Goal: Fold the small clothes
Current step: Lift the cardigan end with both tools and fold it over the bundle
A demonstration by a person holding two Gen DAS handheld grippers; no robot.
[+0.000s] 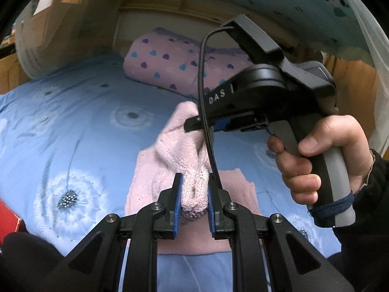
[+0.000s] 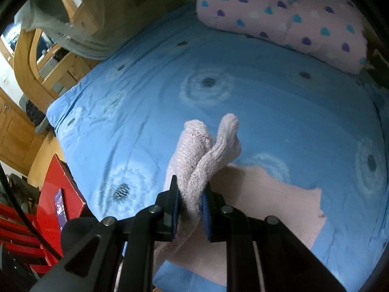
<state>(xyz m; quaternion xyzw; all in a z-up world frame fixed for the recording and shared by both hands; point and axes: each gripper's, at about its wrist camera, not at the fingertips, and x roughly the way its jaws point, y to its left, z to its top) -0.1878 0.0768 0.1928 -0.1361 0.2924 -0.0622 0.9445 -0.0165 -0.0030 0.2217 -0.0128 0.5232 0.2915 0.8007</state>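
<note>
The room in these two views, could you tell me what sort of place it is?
Most likely a bedroom: the pink garment lies on a bed with a blue dandelion-print cover, a heart-patterned pillow at its far end, and wooden furniture beside it.

One pink knitted garment (image 1: 167, 160) on show, and two grippers on it: the left gripper (image 1: 193, 194) pinching a bunched fold and the right gripper (image 1: 194, 124) clamped on another part, with one bare hand (image 1: 316, 160) wrapped round that right handle. Under it all there's one blue bedspread (image 1: 73, 126), and I count at least five dandelion prints across it from the right wrist view. At the far end, one pink pillow with heart spots (image 2: 287, 17), and off the bed edge one red box (image 2: 58, 194) with one lit phone (image 2: 60, 206) on it.
</note>
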